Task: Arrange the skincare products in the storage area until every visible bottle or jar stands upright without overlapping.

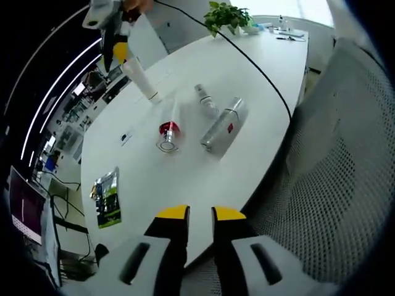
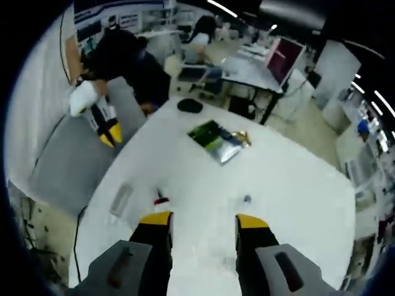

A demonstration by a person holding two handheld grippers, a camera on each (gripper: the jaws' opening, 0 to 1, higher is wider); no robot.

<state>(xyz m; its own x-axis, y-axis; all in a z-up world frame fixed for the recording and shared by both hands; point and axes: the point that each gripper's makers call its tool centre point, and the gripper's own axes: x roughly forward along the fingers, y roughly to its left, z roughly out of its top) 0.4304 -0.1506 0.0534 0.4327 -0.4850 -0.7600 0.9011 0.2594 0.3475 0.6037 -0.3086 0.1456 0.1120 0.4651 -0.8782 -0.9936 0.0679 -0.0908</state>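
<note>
On the white table (image 1: 185, 179) bottles lie blurred — left tool (image 1: 199, 214) narrow, right tool (image 2: 203, 220) wide

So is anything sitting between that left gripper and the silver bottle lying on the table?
Nothing visible does. The left gripper hangs over the table edge with bare white tabletop between it and the lying silver bottle; the red-capped bottle lies off to one side.
</note>
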